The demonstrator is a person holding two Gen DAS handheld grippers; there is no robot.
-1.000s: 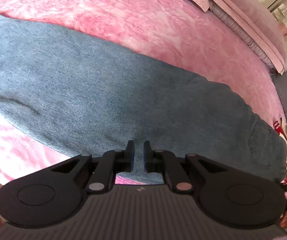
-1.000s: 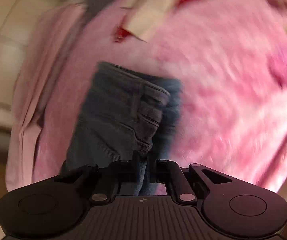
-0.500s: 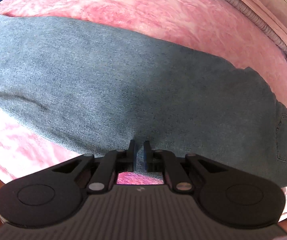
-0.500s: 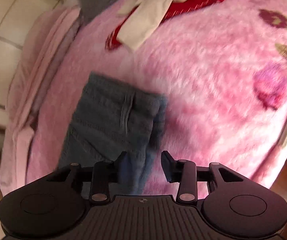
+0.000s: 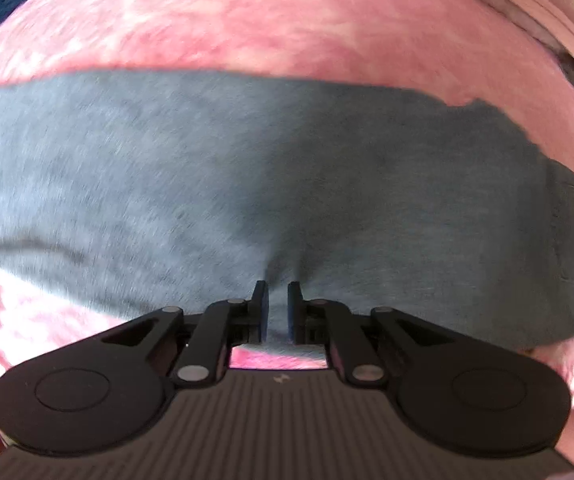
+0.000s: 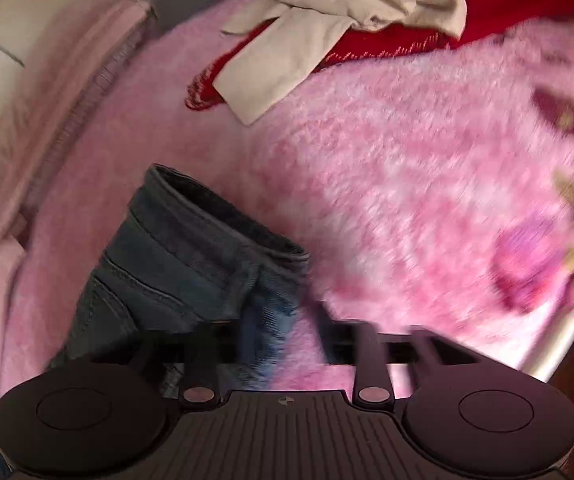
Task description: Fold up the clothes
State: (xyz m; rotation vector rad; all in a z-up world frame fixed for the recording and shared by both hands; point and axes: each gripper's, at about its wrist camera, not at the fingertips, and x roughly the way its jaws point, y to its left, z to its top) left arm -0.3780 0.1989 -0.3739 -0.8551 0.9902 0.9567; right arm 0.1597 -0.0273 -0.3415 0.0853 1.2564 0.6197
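The jeans (image 5: pixel 271 184) were thick denim, so you could expect them to feel heavy and limp rather than stiff, hard to slip once pinched, and best taken by a long side edge or the sturdy waistband (image 6: pixel 227 212), which is where both layers hold together. Your left gripper (image 5: pixel 278 307) had its jaws nearly together, clamped on the near long edge of the jeans, while the right gripper (image 6: pixel 283 340) hung blurred with its jaws apart just beside the waistband end. They lay stretched lengthwise across the pink fleecy bed (image 5: pixel 287 20), faded blue-grey, doubled leg on leg, seams and a pocket showing at the waist
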